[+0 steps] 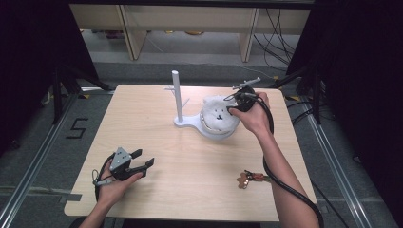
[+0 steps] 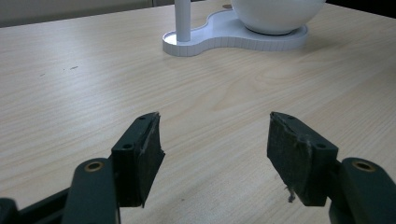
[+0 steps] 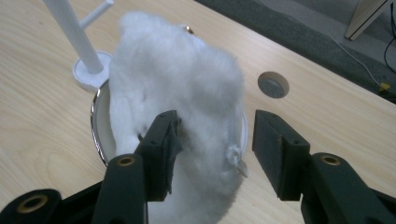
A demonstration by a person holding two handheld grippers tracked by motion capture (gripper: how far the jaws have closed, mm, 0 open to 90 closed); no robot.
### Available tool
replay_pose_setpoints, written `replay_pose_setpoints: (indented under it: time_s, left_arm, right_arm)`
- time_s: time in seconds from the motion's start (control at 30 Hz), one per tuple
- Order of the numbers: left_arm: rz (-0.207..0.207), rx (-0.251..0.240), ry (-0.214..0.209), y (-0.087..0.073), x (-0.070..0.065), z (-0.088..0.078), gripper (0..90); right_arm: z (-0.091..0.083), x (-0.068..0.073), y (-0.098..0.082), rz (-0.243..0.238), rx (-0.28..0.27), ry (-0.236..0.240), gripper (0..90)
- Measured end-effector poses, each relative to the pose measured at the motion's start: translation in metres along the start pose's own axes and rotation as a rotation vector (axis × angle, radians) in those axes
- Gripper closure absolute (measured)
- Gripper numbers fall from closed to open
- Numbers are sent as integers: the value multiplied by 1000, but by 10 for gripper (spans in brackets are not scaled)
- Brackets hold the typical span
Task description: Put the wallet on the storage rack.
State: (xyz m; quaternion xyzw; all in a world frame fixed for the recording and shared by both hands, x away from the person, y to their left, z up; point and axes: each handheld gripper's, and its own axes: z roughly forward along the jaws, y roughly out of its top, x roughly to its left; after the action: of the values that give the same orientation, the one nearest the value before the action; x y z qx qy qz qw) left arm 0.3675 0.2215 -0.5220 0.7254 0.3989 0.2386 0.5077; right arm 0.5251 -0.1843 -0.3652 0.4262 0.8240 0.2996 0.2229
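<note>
My right gripper (image 1: pixel 236 100) sits at the far right of the table in the high view, over the fluffy white pouch (image 1: pixel 218 114) that lies in the white bowl (image 1: pixel 217 132). The bowl stands on the round end of a white stand (image 1: pixel 187 122), with the stand's upright post (image 1: pixel 177 95) just to its left. My left gripper (image 1: pixel 143 163) rests near the front left corner, well apart from all this, so the right hand is plainly the nearer one. A small brown trinket (image 1: pixel 245 179) lies near my right forearm.

In the left gripper view, the jaws stand wide with nothing between them (only bare tabletop (image 2: pixel 93 84)). The stand's base (image 2: pixel 224 37) and the bowl's underside (image 2: pixel 275 14) sit far ahead, slightly right.

In the right gripper view, the jaws are spread wide and the pouch (image 3: pixel 182 107) rises between them: the left pad (image 3: pixel 161 149) lies against the fur, while the right pad (image 3: pixel 275 149) stands clear of it. So I judge it released, not gripped. The pouch's long axis runs away from the gripper, tilted up toward the post (image 3: pixel 74 37), with its zipper pull (image 3: pixel 236 161) hanging toward the right jaw. The bowl's rim (image 3: pixel 95 121) shows to the left beneath it.
</note>
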Motion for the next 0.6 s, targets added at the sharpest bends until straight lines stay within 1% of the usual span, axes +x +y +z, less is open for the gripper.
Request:
replay_pose_setpoints:
  time_s: [0.03,0.07,0.1,0.13,0.17,0.2,0.23,0.27,0.3,0.33,0.4,0.47,0.53,0.57,0.6]
  left_arm:
    - [0,-2,-1,0,0,0,346]
    - [0,-2,-1,0,0,0,346]
    - [0,-4,-4,0,0,0,346]
    - [0,-4,-4,0,0,0,346]
    - [0,-4,-4,0,0,0,346]
    - [0,-4,-4,0,0,0,346]
    - [1,-4,-4,0,0,0,346]
    - [1,-4,-4,0,0,0,346]
    - [2,-4,-3,0,0,0,346]
    - [1,-4,-3,0,0,0,346]
    - [2,-3,-3,0,0,0,346]
    - [1,-4,-2,0,0,0,346]
    - [1,-2,0,0,0,0,346]
    - [1,-2,0,0,0,0,346]
    - [1,-2,0,0,0,0,346]
  right_arm:
    - [-5,-1,0,9,-20,-3,513]
    - [-5,-1,0,9,-20,-3,513]
    - [-9,-2,1,24,-39,11,510]
    - [-9,-2,1,24,-39,11,510]
    - [-11,-6,-1,23,-64,27,506]
    - [-11,-6,-1,23,-64,27,506]
    - [-13,-5,-5,70,-55,35,506]
    - [-13,-5,-7,81,-49,38,506]
    - [-12,-5,-10,120,-40,62,507]
    - [-12,-4,-13,139,-34,59,508]
    - [-12,-5,-15,144,-26,63,508]
    - [-9,-9,-22,162,-20,67,510]
    - [-8,-10,-23,166,-26,65,512]
    - [-8,-10,-25,181,-26,74,514]
    - [-5,-13,-27,175,-41,89,516]
